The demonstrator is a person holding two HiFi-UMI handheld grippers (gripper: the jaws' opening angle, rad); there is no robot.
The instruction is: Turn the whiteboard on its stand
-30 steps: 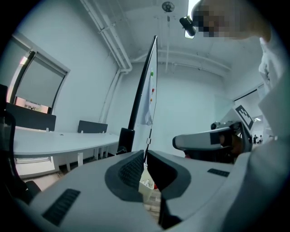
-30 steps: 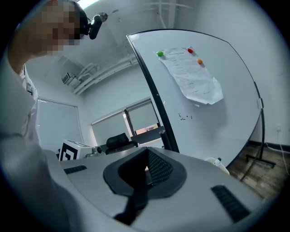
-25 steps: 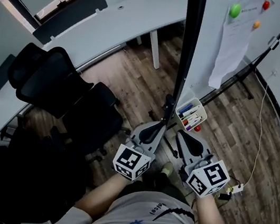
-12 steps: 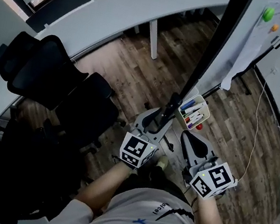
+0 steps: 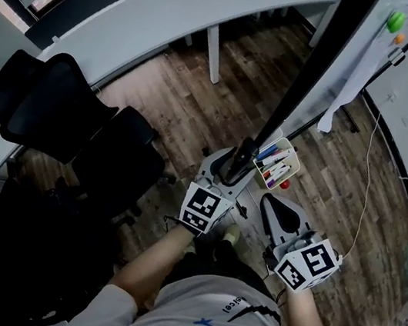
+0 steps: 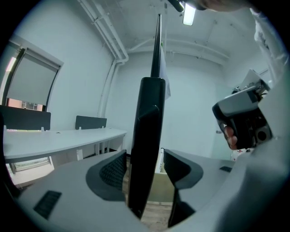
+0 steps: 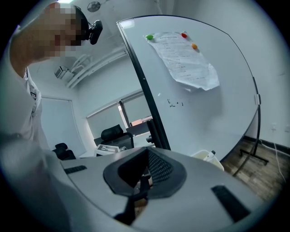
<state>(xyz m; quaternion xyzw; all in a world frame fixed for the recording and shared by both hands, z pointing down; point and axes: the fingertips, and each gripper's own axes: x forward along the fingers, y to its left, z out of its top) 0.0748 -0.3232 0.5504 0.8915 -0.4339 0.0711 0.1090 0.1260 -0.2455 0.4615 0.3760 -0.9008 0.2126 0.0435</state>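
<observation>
The whiteboard stands edge-on in the head view, its black frame edge running down to my left gripper. That gripper's jaws have just been opening. They now stand open on either side of the frame edge, with a gap at the right pad. My right gripper hangs lower and to the right, shut with nothing in it, apart from the board. In the right gripper view the white board face carries a sheet of paper held by coloured magnets.
A marker basket hangs on the board just beyond the grippers. Black office chairs crowd the left, and a curved white desk lies behind them. A thin cable trails over the wooden floor at the right.
The left jaws have parted from the board's black edge. The left gripper has sunk a little along that edge. The right gripper has hardly shifted.
</observation>
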